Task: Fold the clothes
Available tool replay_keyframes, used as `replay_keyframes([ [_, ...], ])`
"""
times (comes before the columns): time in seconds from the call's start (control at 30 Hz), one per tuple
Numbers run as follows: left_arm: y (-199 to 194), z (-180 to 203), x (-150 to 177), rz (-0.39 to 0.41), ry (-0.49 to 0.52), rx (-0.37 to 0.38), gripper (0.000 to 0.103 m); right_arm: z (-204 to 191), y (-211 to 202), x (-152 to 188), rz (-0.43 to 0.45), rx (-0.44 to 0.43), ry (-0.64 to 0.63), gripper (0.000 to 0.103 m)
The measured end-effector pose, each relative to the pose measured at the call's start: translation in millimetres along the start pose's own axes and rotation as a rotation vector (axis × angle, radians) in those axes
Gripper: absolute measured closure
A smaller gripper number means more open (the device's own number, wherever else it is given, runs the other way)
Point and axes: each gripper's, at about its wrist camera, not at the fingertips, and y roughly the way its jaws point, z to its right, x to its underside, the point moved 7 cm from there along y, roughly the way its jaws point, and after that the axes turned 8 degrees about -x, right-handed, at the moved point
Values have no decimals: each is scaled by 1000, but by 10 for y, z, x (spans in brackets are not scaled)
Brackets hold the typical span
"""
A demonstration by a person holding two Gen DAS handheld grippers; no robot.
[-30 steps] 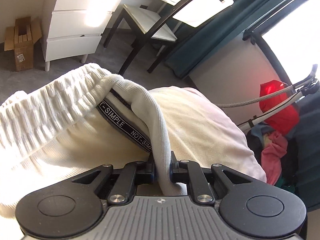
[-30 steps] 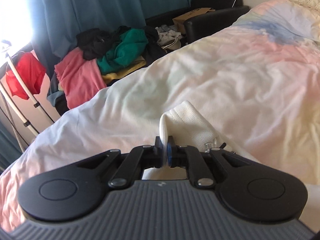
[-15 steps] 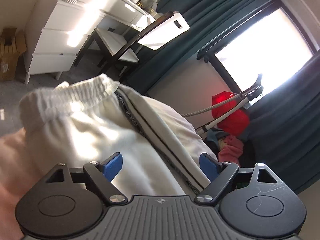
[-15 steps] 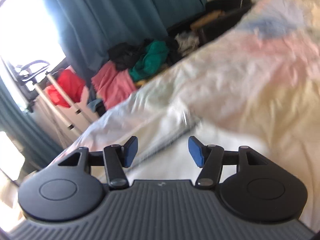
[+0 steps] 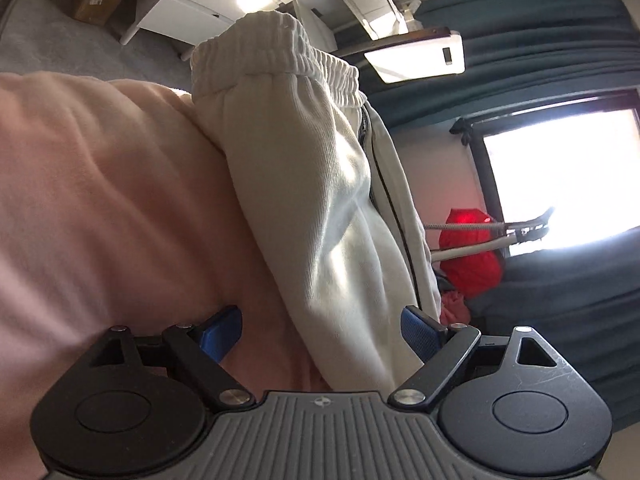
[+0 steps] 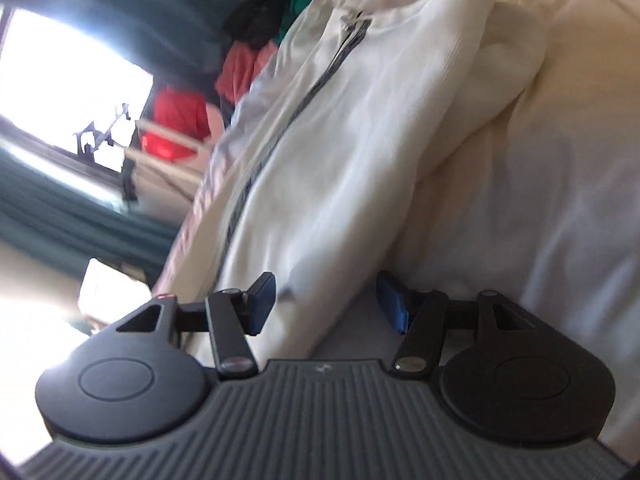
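Cream fabric: ribbed-waist cotton sweatpants with a dark side stripe (image 5: 320, 208), folded lengthwise on the bed.
Left gripper (image 5: 320, 330): jaws wide apart, holding nothing.
Right gripper (image 6: 326, 300): jaws apart, empty.
Risk: a one-layer pinch would likely drag the fold open.
Surface: soft pale-pink duvet (image 5: 100, 200).
Room: teal curtains (image 5: 560, 40), white drawer unit (image 5: 200, 8).

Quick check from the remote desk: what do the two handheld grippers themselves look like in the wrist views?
Both match. The left gripper and right gripper each have blue finger pads on black linkage arms with silver pivot screws, two round black housings, and a grey ribbed body bearing a small round logo. No cables, hands or sleeves show.
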Motion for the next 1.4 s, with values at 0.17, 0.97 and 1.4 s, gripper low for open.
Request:
replay_keyframes([
  [0.17, 258, 83, -231, 78, 4, -8, 18, 146, 183, -265, 125, -60, 65, 48],
  [0.97, -1306, 587, -700, 88, 145, -153, 96, 151, -871, -494, 206, -25, 89, 92],
  [1.4, -1959, -489, -211, 32, 333, -224, 93, 795, -1487, -283, 143, 1, 229, 92],
])
